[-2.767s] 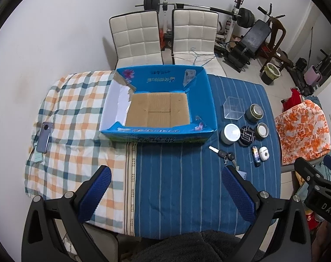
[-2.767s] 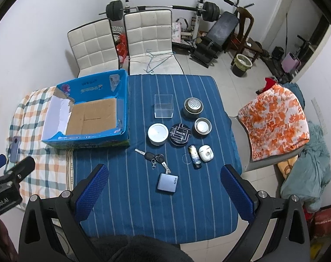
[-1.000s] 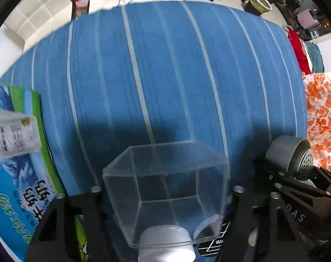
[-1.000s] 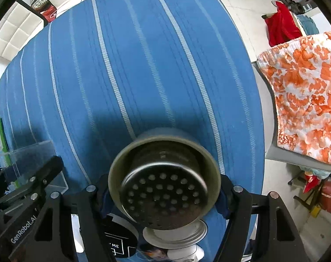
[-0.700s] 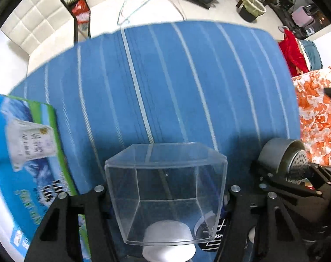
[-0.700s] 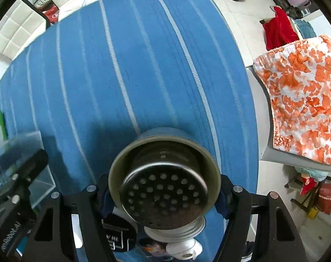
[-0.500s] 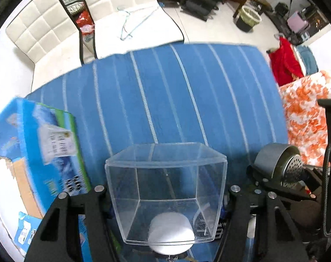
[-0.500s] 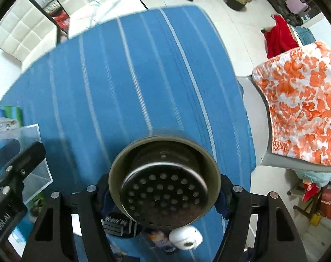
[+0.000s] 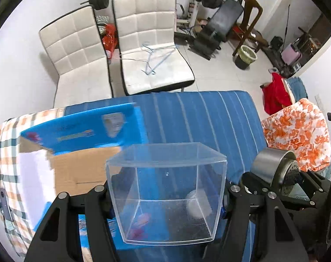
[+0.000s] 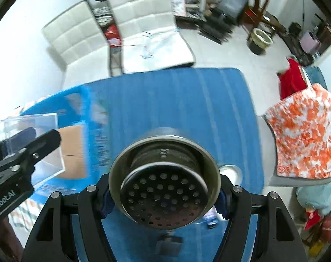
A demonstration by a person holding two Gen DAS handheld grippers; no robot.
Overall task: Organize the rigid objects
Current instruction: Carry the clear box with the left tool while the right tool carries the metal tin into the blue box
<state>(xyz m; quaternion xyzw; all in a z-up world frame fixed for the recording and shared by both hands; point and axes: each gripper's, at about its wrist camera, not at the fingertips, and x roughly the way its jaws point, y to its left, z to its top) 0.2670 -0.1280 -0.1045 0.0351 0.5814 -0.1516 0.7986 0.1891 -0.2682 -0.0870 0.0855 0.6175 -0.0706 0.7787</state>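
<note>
Our left gripper [image 9: 166, 198] is clamped on the clear box [image 9: 166, 187], held in the air above the blue cloth [image 9: 198, 118], with the carton [image 9: 82, 131] at ten o'clock from it in the left view. Our right gripper [image 10: 164, 193] is clamped on the metal tin [image 10: 164, 187], its perforated face toward the camera, also off the table. In the left view the tin [image 9: 272, 170] sits at three o'clock from the box; in the right view the box [image 10: 34, 144] sits at nine o'clock, over the carton [image 10: 75, 118].
</note>
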